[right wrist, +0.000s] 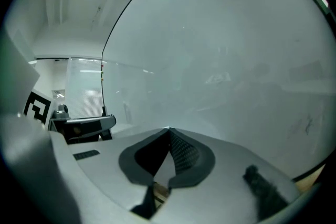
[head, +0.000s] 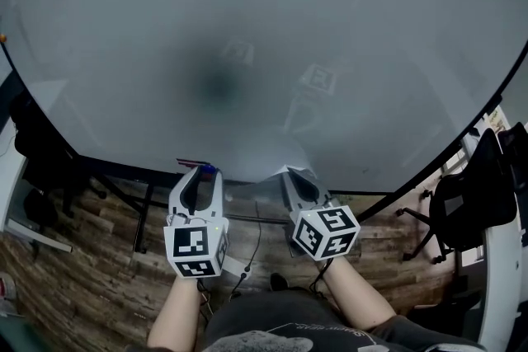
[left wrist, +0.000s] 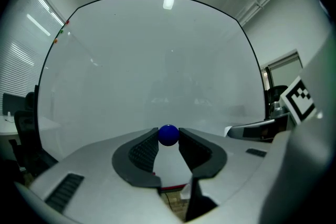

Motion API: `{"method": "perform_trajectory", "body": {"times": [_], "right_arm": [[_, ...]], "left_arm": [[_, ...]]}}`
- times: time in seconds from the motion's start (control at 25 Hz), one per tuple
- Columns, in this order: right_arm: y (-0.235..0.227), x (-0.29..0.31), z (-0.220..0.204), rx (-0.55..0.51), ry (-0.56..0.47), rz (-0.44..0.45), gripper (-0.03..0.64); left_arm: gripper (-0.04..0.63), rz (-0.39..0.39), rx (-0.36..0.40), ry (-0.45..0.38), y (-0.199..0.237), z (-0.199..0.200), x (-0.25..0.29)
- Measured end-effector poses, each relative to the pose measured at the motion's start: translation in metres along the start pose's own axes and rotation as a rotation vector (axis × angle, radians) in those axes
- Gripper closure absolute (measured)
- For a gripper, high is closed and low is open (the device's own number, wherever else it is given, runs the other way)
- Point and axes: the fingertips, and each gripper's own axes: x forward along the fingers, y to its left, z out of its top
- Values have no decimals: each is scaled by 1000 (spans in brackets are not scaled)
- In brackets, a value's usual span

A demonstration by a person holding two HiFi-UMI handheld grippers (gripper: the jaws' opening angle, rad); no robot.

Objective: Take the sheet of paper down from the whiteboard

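The whiteboard (head: 264, 37) fills the head view, and both grippers are at its lower edge. My left gripper (head: 208, 171) has a small round blue magnet (left wrist: 168, 135) pinched between its jaw tips, right at the board. My right gripper (head: 285, 172) is beside it, with its jaws closed together (right wrist: 168, 131). The pale sheet of paper (head: 299, 169) hangs at its tips, and a white corner of the paper (left wrist: 229, 130) shows there in the left gripper view. The sheet is hard to tell from the board behind it.
The board's black stand legs (head: 144, 214) rest on a wooden floor (head: 91, 268) with a cable lying on it. A black office chair (head: 470, 206) stands at the right. Dark furniture (head: 37, 152) stands at the left.
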Motion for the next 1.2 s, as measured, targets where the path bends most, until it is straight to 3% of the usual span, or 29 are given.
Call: {"method": "perform_trajectory", "body": {"times": [0.32,0.52,0.8,1.2], "right_arm": [[27,-22,-48,-24,68,-88,595],[38,-39,-57,-29,79,-110,595],[45,-55,-56,-85,85,-75,595],[52,-118,-72,-78,114,23,595]], "left_arm": [[469,-94,-12,77,10,-50,-40],[469,-128,-7,101,7,-64,-59],[469,-96,-14,79,-2,-59,-84],[469,-16,-21,102,-56,-68,-144]]}}
